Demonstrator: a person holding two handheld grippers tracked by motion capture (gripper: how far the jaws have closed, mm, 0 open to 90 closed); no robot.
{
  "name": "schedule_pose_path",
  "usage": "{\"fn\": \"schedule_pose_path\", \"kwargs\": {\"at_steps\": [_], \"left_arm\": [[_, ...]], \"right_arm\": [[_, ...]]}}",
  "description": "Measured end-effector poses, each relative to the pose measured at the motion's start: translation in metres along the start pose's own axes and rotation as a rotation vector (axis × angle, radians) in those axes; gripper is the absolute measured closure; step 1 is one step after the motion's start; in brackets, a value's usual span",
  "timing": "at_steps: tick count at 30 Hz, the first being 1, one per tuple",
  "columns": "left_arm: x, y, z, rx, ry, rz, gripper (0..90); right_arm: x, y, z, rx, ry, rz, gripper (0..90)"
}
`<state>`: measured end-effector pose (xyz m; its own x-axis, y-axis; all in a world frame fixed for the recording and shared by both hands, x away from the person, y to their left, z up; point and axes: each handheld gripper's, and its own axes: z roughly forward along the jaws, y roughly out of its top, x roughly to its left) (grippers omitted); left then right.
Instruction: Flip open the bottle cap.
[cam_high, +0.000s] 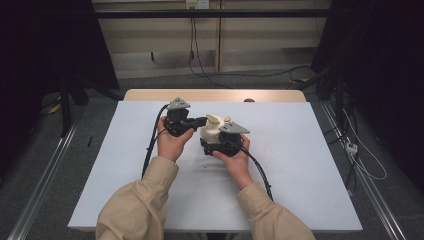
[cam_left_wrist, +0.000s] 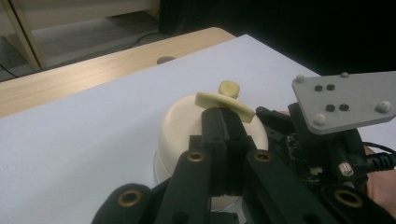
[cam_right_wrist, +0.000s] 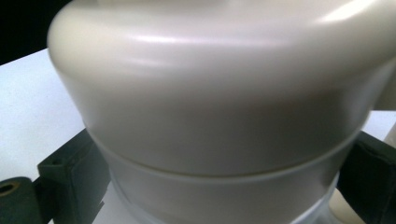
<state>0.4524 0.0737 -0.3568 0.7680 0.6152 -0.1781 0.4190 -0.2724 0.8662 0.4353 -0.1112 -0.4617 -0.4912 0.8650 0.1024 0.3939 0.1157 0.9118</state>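
From above, the cream jar (cam_high: 210, 131) sits near the middle of the white worktop (cam_high: 300, 165), between my two hands. My left gripper (cam_high: 202, 120) reaches it from the left and my right gripper (cam_high: 212, 145) from the near side. The left gripper view adds what the high view blurs: my jaws are pressed together on a thin pale flap (cam_left_wrist: 224, 103) on the jar's lid, a small round knob (cam_left_wrist: 229, 87) just behind it. In the right gripper view, my jaws stand wide, one on each side of the jar's body (cam_right_wrist: 219, 140), clamped against it.
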Motion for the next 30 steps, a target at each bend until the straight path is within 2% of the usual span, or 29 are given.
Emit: {"fn": "schedule_pose_path", "kwargs": {"at_steps": [3,28,30], "left_arm": [[-0.001,0.001,0.002,0.012,0.001,0.007,90.0],[-0.005,0.01,0.01,0.009,-0.004,0.013,90.0],[-0.007,0.012,0.011,0.021,-0.003,0.025,90.0]], "right_arm": [[0.0,0.0,0.0,0.0,0.0,0.0,3.4],[-0.001,0.0,0.0,0.003,0.005,0.004,3.3],[-0.001,0.0,0.0,0.004,0.005,0.004,3.3]]}}
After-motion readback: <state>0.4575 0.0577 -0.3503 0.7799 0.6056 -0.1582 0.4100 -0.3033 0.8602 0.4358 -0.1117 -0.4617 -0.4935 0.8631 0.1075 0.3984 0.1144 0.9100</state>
